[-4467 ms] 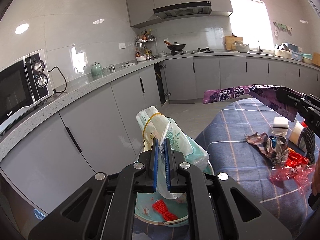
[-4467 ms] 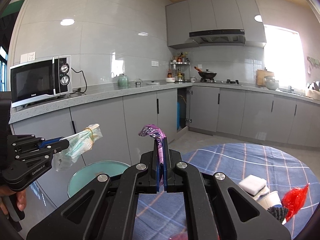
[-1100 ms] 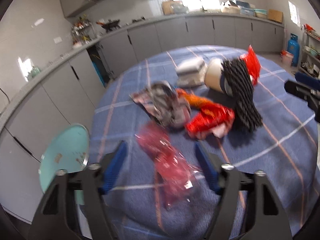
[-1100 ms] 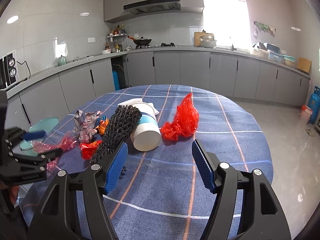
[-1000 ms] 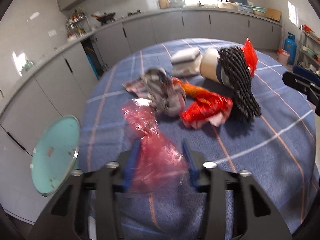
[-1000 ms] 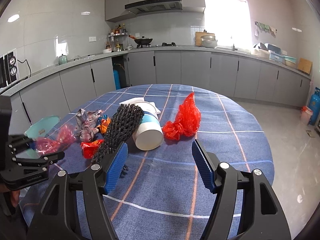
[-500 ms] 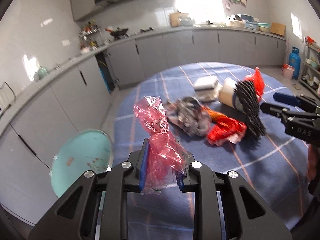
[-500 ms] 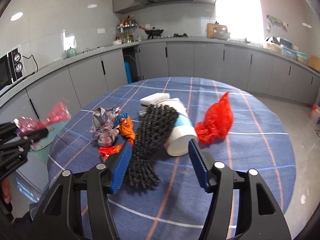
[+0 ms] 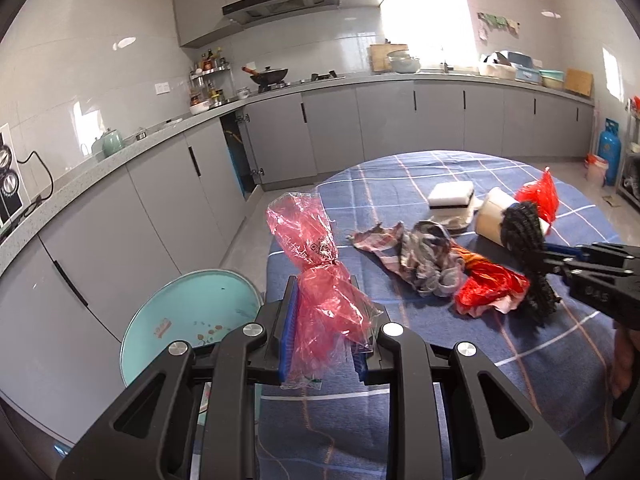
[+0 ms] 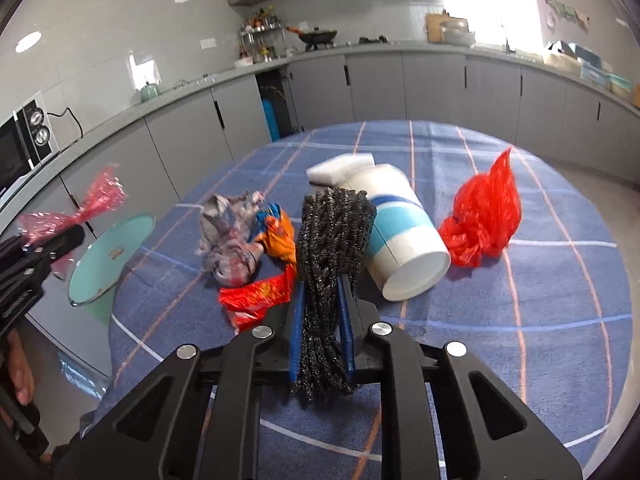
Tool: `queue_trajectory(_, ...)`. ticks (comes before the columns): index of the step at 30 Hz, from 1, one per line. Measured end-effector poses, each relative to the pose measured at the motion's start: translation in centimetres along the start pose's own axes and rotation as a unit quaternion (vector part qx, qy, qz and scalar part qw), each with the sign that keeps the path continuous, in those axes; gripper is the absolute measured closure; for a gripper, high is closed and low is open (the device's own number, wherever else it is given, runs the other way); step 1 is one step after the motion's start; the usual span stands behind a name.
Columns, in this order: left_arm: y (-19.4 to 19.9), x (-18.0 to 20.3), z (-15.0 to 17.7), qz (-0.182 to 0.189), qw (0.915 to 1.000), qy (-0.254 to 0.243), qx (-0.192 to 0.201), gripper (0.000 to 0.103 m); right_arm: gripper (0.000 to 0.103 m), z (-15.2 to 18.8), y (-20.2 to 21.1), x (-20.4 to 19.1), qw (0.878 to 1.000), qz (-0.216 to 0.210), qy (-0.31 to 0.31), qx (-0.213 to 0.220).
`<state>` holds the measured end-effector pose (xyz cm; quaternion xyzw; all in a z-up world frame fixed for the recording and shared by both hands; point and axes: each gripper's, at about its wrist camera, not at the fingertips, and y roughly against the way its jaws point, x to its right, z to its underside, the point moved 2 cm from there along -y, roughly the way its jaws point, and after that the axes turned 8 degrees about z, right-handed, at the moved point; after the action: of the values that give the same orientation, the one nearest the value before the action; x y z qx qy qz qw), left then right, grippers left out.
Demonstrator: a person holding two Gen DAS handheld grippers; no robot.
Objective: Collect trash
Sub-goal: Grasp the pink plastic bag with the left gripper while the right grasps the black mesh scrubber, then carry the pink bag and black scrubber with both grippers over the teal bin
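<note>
Looking through the left wrist view, I see my left tool point(image 9: 325, 330) pinching the pink plastic wrapper point(image 9: 316, 276), now lifted higher above the worktop point(image 9: 520, 364) edge than half a second ago, beside the teal bin point(image 9: 188, 320). Through the right wrist view, my right tool point(image 10: 321, 330), which was spread half a second ago, is now pressed onto the black mesh bundle point(image 10: 330, 248); that bundle lies against the paper cup point(image 10: 404, 240), with the red bag point(image 10: 484, 216) just beside the cup.

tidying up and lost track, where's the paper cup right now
The paper cup lies on its side on the table, between the black mesh bundle and the red bag.
</note>
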<state>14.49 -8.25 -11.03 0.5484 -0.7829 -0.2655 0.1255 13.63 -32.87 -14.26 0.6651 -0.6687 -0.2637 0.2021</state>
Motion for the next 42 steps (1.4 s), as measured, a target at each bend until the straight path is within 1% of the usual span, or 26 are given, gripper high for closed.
queue_trajectory(4,0.5,-0.8,-0.3,-0.007,0.9999,0.005,0.008,0.079,0.087,-1.0,2.0,-0.4,0.999,0.008,0.012,0.034)
queue_trajectory(7,1.0,-1.3,-0.6,-0.01,0.9998,0.008,0.015,0.079,0.087,-1.6,2.9,-0.7,0.998,0.011,0.02,0.051)
queue_trajectory(11,1.5,-2.1,-0.9,-0.015,0.9996,0.011,0.023,0.079,0.087,-2.7,3.0,-1.4,0.998,0.006,0.023,0.06)
queue_trajectory(18,1.5,-3.2,-1.0,-0.025,0.9992,0.018,0.024,0.079,0.087,-4.8,2.5,-3.4,0.996,-0.011,0.032,0.078)
queue_trajectory(25,1.7,-4.6,-1.3,-0.037,0.9983,0.03,0.032,0.079,0.087,-6.5,1.9,-6.4,0.994,-0.032,0.055,0.087)
queue_trajectory(32,2.5,-6.7,-1.5,-0.055,0.9969,0.039,0.04,0.079,0.087,-7.2,0.9,-9.4,0.992,-0.052,0.073,0.087)
queue_trajectory(42,3.3,-9.5,-0.8,-0.073,0.9954,0.047,0.04,0.079,0.087,-8.0,-0.8,-13.1,0.989,-0.072,0.095,0.085)
